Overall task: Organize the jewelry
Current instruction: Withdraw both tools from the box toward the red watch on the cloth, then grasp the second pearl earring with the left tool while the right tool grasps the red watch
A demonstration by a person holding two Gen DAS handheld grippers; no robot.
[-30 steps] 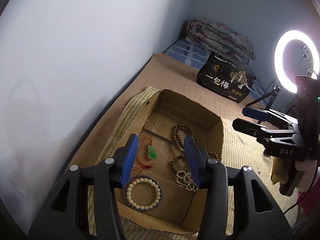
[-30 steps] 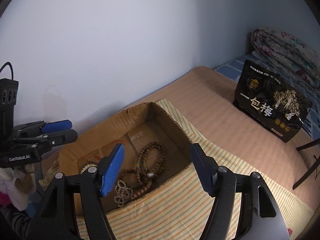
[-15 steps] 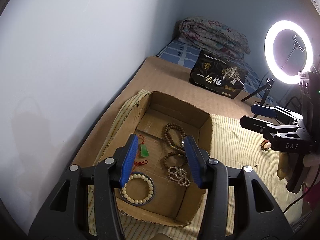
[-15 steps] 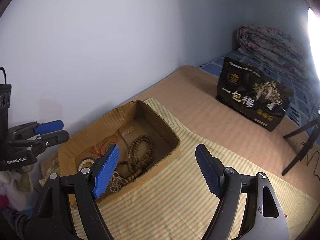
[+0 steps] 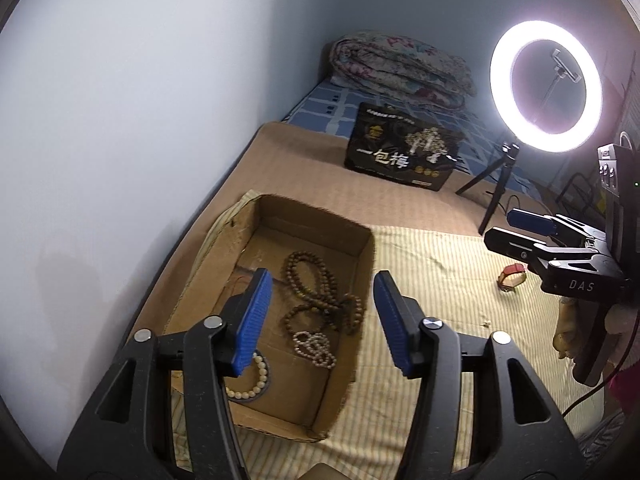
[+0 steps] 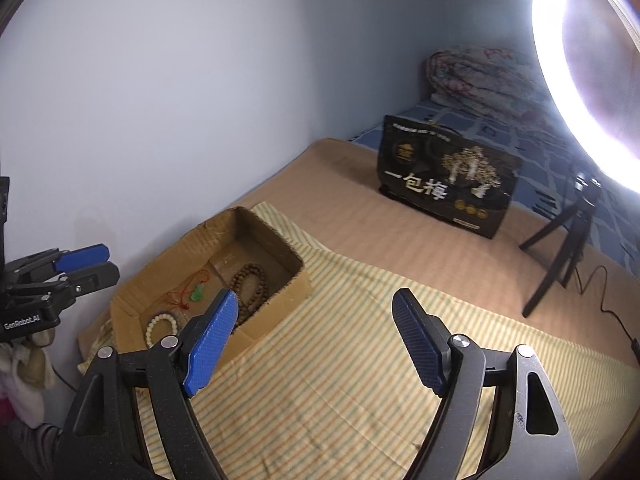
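- while the left gripper (image 5: pixel 322 316) hangs over the cardboard box (image 5: pixel 362 254), its jaws are opening with nothing between them.
- brown bead necklaces (image 5: pixel 320 300) lie inside the box.
- right gripper (image 6: pixel 314 342) is wide apart, empty, above the striped cloth (image 6: pixel 360 360).

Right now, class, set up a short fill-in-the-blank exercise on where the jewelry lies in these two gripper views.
1. The brown bead necklace lies inside the cardboard ____.
2. The green pendant hangs on a ____ cord.
3. The red watch lies outside, on the ____ cloth.
4. Neither the left gripper nor the right gripper holds ____.

Missing words: box; red; striped; anything
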